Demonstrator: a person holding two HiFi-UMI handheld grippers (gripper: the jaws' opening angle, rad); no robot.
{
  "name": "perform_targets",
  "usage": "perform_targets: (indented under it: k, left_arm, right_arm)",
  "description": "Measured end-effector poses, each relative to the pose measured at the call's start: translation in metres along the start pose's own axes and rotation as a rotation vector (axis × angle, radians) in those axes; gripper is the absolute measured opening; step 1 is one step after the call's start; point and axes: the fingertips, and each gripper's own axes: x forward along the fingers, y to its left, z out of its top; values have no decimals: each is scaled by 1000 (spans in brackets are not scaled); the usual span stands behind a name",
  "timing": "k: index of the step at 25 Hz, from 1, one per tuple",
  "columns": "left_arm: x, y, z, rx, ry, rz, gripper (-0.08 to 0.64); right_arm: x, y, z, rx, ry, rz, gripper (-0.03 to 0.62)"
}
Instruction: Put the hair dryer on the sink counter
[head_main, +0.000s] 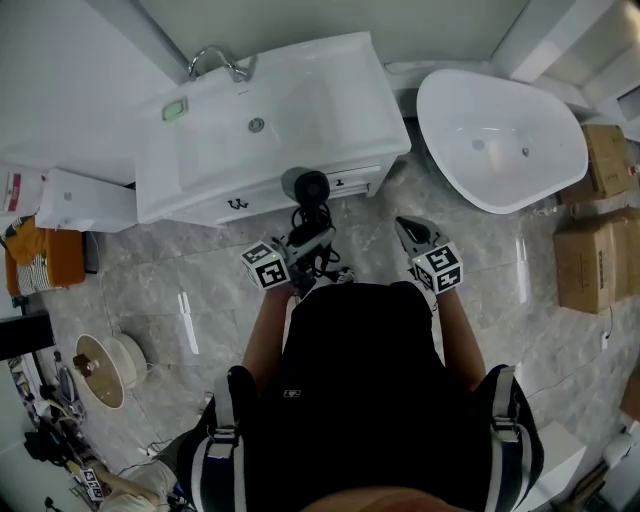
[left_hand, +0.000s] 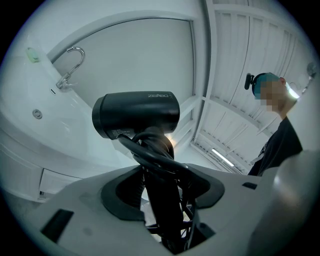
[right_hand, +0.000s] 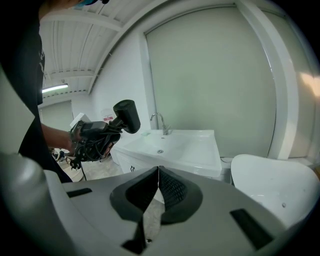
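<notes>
left gripper (left_hand: 161, 192) clamps hair dryer (left_hand: 136, 115)

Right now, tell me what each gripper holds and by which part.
The left gripper holds the black hair dryer by its handle, with the cord looped round it. The right gripper is shut and holds nothing.

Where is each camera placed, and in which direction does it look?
Head view: on the person's head, facing steeply down at the sink counter; torso, forearms, left gripper, right gripper show.
Left gripper view: on the left gripper, facing the hair dryer its jaws clamp; person's head at right.
Right gripper view: on the right gripper, over shut empty jaws toward the sink counter; left arm shows.
Shared: all show the hair dryer and faucet.
</notes>
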Motion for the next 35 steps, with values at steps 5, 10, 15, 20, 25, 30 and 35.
perform_targets:
  k: [5,10,15,20,25,30,35]
  left_arm:
    - [0,3,7,-2,6,2,221]
    - [5,6,7,-7,4,4,221]
    - [15,7,4,-19,-10,30,221]
    - [30,3,10,-17,-45,54,221]
    - [48,3,13,-3,-78,88,221]
    - [65,1,16,5,-116,130,221]
    - [76,0,11,5,-154,179,221]
  right_arm:
    - [7,4,4,4,-2,4,58]
    - [6,-1,-1,13,11,7,59]
    - [6,-15,-3,9,26,34,58]
    - [10,-34,10,-21,23,72,60]
    - [13,-52,21,-50,10,120,60]
    - [13,-72,20,-75,26,173,58]
    - [17,-91,22,-102,39,233,60]
